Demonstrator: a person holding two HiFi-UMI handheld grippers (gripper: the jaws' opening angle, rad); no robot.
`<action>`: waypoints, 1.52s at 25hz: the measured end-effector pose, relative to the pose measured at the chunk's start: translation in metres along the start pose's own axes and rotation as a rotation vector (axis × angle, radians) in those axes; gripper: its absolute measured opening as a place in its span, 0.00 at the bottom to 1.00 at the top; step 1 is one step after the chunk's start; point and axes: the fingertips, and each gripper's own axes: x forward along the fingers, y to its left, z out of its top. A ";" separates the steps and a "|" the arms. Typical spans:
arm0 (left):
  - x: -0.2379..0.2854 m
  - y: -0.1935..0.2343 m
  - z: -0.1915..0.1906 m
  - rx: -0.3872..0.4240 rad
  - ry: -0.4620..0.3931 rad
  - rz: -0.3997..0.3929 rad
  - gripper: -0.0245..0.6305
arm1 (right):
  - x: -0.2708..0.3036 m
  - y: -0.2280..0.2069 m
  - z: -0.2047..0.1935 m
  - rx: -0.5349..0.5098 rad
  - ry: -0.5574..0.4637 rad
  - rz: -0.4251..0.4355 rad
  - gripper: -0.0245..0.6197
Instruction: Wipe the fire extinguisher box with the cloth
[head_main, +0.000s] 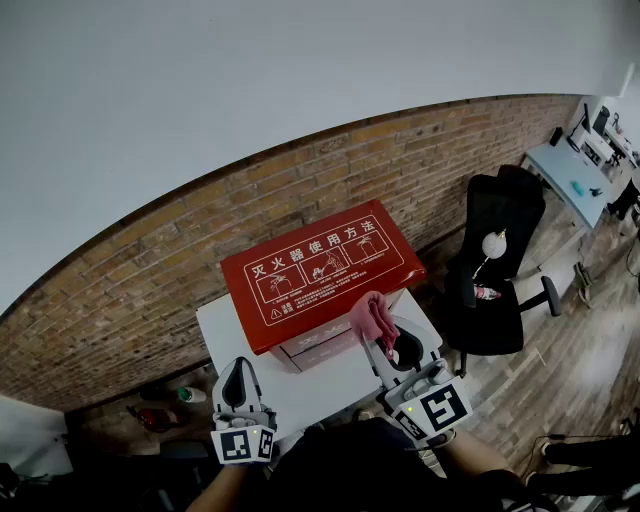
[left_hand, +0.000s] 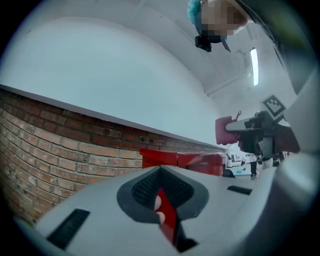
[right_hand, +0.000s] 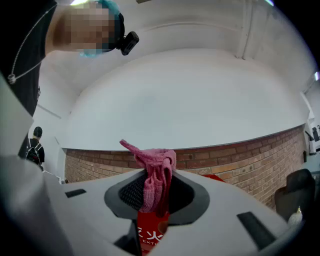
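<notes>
On my left, the left gripper (head_main: 240, 372) hangs low over the near left corner of the white tabletop (head_main: 228, 335). Its jaws are drawn together with nothing between them. In the left gripper view only a thin red sliver of the box shows through the slit. The brick wall (head_main: 120, 300) runs behind everything.

Moving right, the fire extinguisher box (head_main: 320, 265) sits on the tabletop against that wall. Its red printed lid faces up. Its long axis runs left to right along the bricks and rises a little toward the right in the head view. It lies ahead of both pairs of jaws, up and right of my left gripper and just up and left of my right.

The right gripper (head_main: 385, 338) is clearly the nearer one. Its jaws are clamped on the pink cloth (head_main: 372, 316), which bunches up above the tips. In the head view the cloth overlaps the box's near edge toward its right end. I cannot tell whether it touches the lid or hangs just off it. I judge the next move to be a forward push, then a sweep left along that long axis.

The box's pale front under the lid is mostly hidden by the lid and my right gripper. The near tabletop edge is cut off by my own body. Well apart at far right stands a black office chair (head_main: 495, 280).
</notes>
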 end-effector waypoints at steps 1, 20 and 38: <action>0.001 0.005 -0.001 -0.006 -0.003 -0.011 0.07 | 0.003 0.005 -0.002 -0.006 -0.003 -0.004 0.20; -0.008 0.051 -0.020 -0.079 0.027 -0.097 0.07 | 0.073 0.128 -0.001 0.010 -0.009 0.139 0.20; -0.011 0.079 -0.038 -0.109 0.047 0.027 0.07 | 0.118 0.145 -0.042 -0.034 0.091 0.139 0.20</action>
